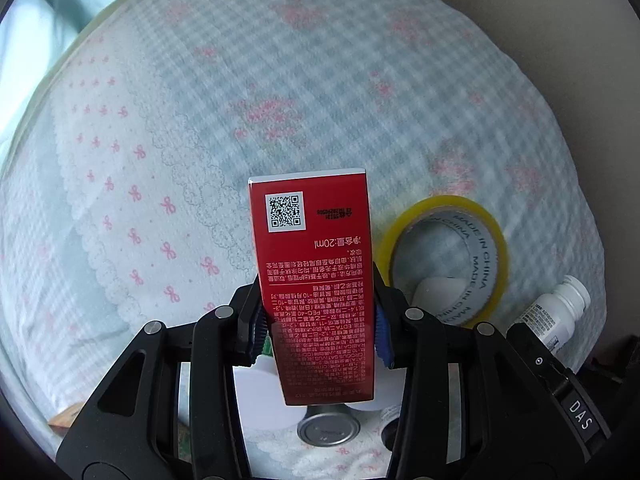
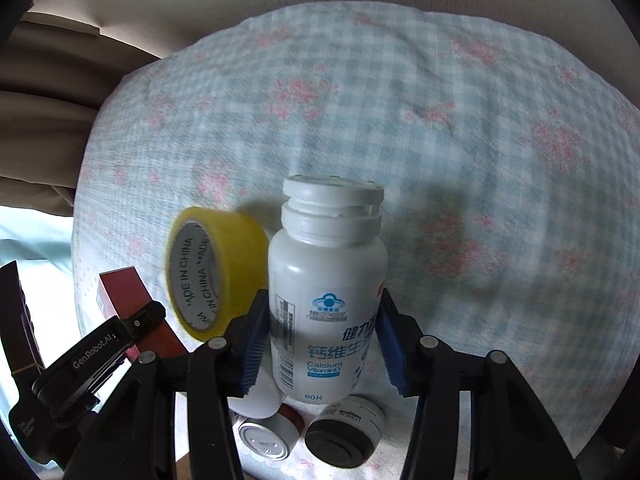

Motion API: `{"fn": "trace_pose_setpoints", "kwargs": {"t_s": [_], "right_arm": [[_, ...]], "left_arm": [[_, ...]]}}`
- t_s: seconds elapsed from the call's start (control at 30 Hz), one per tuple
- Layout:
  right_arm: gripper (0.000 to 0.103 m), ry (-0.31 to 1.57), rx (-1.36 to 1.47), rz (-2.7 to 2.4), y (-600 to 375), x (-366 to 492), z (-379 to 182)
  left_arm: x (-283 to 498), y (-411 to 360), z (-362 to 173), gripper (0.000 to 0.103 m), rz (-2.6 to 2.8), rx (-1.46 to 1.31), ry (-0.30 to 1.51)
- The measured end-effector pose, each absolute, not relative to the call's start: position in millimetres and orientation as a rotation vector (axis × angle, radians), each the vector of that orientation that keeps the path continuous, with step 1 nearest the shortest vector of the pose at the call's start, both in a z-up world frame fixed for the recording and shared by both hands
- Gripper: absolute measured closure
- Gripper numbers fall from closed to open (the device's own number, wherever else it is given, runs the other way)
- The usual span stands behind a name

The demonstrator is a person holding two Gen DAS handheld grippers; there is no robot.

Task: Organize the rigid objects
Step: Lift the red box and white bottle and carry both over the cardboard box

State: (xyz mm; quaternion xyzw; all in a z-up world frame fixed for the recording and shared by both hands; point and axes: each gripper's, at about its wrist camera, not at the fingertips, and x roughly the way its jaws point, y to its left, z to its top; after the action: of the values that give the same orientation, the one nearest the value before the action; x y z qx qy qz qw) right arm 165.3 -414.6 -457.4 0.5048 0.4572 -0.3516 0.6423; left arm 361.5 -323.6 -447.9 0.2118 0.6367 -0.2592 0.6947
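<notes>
Left tool (image 1: 320, 332) clamped on red box (image 1: 312, 256), right tool (image 2: 322, 344) on white bottle (image 2: 326, 280), beside yellow tape roll (image 2: 212, 272), over bed (image 2: 460, 120).

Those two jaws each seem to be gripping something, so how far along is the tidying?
Midway, it seems. Nothing looks clearly placed yet. In hand: the left gripper holds a red box, the right gripper a white vitamin bottle. Left: the yellow tape roll and the small jars still lie loose on the checked bedding.
</notes>
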Motion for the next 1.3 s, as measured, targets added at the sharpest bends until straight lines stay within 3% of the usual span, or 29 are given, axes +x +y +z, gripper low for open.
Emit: {"fn": "trace_pose_setpoints", "kwargs": {"t_s": [0.43,0.7,1.03,1.3], "right_arm": [[0.056,1.064,0.894,-0.61,-393,132,-333],[0.056,1.103,0.681,-0.38,-345,138,-258],[0.056,1.103,0.537,-0.131,-213,163,-207],[0.056,1.133,0.455,0.007,-90,184,-202]], "left_arm": [[312,-275,-287,0.064,-0.542,0.288,1.317],[289,-182,-205,0.064,-0.45,0.16,1.256],[262,-17,-157,0.064,-0.307,0.014,1.185],[247,113,-172,0.064,-0.252,-0.021,1.211]]}}
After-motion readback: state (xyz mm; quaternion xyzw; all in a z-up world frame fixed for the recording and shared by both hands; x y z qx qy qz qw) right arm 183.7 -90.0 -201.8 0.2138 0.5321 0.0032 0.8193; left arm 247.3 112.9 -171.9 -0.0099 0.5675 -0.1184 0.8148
